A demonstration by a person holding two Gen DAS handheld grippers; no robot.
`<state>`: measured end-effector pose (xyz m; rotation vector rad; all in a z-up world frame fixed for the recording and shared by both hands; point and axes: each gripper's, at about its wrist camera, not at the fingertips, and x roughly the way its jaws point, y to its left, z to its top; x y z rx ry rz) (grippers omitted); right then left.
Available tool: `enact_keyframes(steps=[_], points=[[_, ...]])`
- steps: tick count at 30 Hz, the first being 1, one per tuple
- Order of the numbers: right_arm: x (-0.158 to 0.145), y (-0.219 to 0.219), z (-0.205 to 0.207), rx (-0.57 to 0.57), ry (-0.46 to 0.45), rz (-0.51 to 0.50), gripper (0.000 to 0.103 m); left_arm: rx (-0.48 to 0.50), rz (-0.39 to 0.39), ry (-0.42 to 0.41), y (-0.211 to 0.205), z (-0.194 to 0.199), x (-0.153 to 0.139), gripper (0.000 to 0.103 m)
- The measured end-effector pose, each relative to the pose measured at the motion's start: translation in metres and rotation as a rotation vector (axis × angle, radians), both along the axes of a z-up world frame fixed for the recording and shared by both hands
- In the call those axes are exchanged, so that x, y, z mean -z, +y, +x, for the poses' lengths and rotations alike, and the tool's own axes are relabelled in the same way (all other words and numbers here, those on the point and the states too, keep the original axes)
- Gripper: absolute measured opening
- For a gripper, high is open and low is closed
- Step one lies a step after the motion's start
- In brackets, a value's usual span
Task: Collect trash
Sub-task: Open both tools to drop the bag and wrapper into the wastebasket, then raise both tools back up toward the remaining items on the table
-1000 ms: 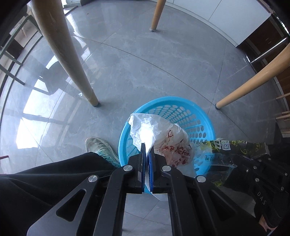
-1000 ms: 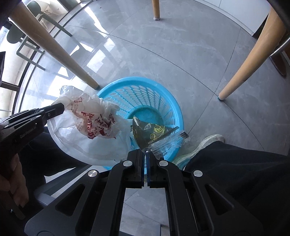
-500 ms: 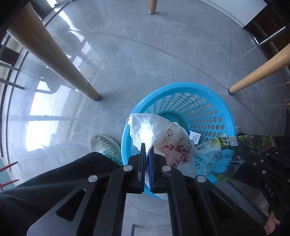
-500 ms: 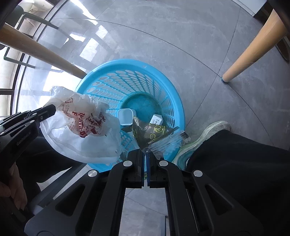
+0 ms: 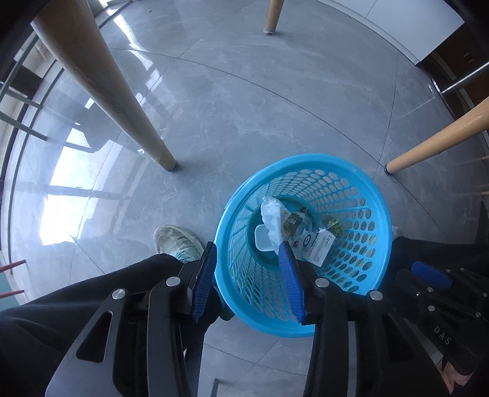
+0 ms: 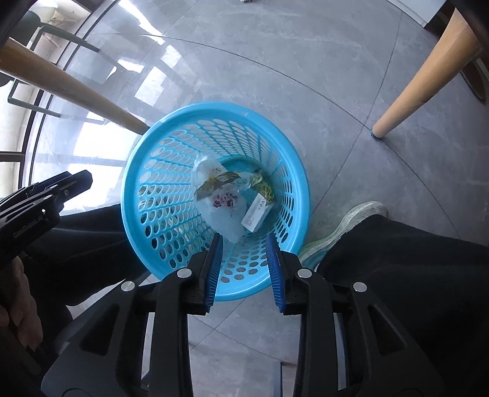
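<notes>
A blue perforated basket [image 5: 351,180] [image 6: 171,134] stands on the grey tiled floor. Inside it lie a white plastic bag with red print [image 6: 224,204] [image 5: 272,213], a dark green-yellow wrapper [image 6: 232,178] [image 5: 333,226], a small white box [image 6: 256,213] [image 5: 319,244] and a pale cup [image 5: 262,239]. My left gripper [image 5: 246,249] is open and empty over the basket's near-left rim. My right gripper [image 6: 244,241] is open and empty over the near rim. The left gripper also shows at the left edge of the right wrist view [image 6: 45,192].
Wooden table legs stand around the basket [image 5: 101,82] [image 5: 440,146] [image 6: 424,79] [image 6: 70,88]. The person's black trousers and light shoes [image 5: 177,241] [image 6: 345,226] flank the basket. A white cabinet [image 5: 397,21] is at the back.
Both grippers have opened. The white bag dropped from the left one and the wrapper from the right one; both now lie in the basket.
</notes>
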<state>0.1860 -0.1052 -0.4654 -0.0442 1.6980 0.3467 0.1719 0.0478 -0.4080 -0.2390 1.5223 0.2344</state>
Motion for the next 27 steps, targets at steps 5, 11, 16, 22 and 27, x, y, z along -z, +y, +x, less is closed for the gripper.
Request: enact_keyframes(steps=[5, 11, 16, 22, 27], points=[[-0.023, -0.001, -0.008, -0.007, -0.032, 0.036, 0.03, -0.047, -0.037, -0.015, 0.006, -0.01, -0.012, 0.046], [-0.056, 0.001, -0.019, -0.051, -0.099, 0.043, 0.037, -0.071, -0.06, -0.029, 0.002, -0.026, -0.034, 0.059], [-0.091, -0.006, -0.027, -0.048, -0.159, 0.076, 0.044, -0.043, -0.041, -0.046, -0.006, -0.043, -0.057, 0.068], [-0.131, -0.011, -0.043, -0.077, -0.227, 0.096, 0.057, -0.003, 0.037, -0.155, -0.01, -0.061, -0.098, 0.079], [-0.154, -0.016, -0.06, -0.122, -0.271, 0.086, 0.06, 0.003, -0.013, -0.212, -0.015, -0.076, -0.115, 0.082]])
